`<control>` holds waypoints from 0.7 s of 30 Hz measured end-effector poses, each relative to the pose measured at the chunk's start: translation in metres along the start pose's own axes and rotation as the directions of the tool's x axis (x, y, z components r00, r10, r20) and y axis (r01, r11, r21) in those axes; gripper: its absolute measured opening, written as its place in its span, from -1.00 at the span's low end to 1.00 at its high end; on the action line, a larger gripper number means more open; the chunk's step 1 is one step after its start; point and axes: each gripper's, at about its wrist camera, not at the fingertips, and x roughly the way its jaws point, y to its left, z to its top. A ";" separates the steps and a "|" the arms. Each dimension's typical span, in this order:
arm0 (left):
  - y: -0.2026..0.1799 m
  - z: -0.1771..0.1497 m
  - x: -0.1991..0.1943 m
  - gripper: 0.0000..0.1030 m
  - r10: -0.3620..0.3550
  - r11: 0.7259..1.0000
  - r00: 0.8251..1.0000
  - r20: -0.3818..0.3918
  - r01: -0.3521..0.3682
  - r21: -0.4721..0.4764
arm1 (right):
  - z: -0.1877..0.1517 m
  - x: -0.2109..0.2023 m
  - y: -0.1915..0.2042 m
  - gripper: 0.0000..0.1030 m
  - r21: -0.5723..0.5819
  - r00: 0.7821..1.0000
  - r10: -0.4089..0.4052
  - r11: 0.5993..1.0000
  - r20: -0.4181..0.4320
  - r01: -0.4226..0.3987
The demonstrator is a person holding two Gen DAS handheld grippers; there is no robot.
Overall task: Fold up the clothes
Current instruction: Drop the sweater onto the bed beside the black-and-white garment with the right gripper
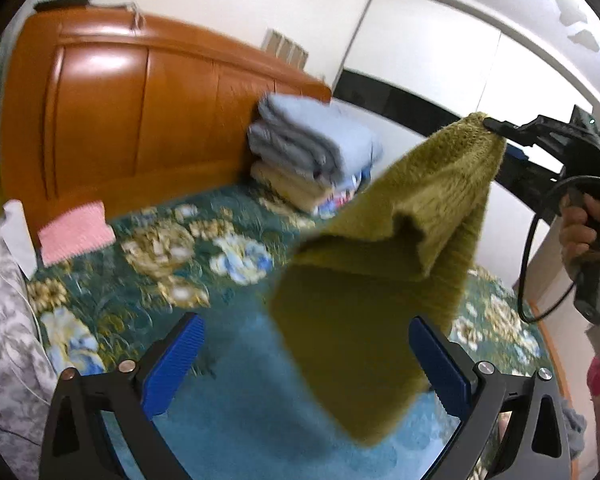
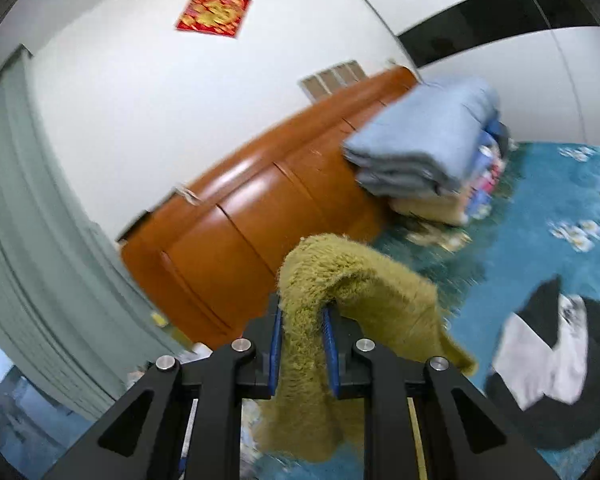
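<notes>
An olive-green fuzzy cloth hangs in the air above the bed. My right gripper is shut on its top corner at the right of the left wrist view. In the right wrist view the cloth drapes over and between the closed blue pads of the right gripper. My left gripper is open, its blue pads wide apart; the cloth's lower edge hangs between them, close to the right pad, not gripped.
A blue floral bedspread covers the bed. A stack of folded blue and beige blankets sits by the orange wooden headboard. A pink cloth lies left. A black and white garment lies on the bed.
</notes>
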 end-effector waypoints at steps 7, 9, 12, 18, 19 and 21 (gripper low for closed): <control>-0.012 0.013 -0.028 1.00 -0.053 0.998 0.996 0.073 0.051 0.036 | 0.018 -0.023 0.023 -0.64 -0.048 0.985 0.144 0.989 0.093 -0.140; -0.017 0.006 -0.023 1.00 -0.065 0.996 0.997 0.053 0.061 0.063 | -0.001 -0.036 -0.001 -0.64 0.000 0.987 0.138 0.990 0.081 -0.139; -0.022 -0.010 -0.005 1.00 -0.061 0.994 0.998 -0.008 0.061 0.094 | -0.055 -0.051 -0.057 -0.64 0.067 0.997 0.072 0.995 -0.004 -0.071; -0.026 -0.041 0.054 1.00 -0.040 0.998 0.981 -0.190 0.048 0.039 | -0.206 -0.074 -0.212 -0.64 0.276 0.916 -0.240 0.902 -0.321 0.333; -0.027 -0.046 0.064 1.00 -0.035 0.998 0.976 -0.216 0.043 0.034 | -0.225 -0.082 -0.237 -0.67 0.325 0.894 -0.272 0.861 -0.356 0.392; -0.029 -0.054 0.083 1.00 -0.027 0.999 0.963 -0.268 0.034 0.023 | -0.252 -0.098 -0.277 -0.73 0.418 0.868 -0.308 0.781 -0.390 0.465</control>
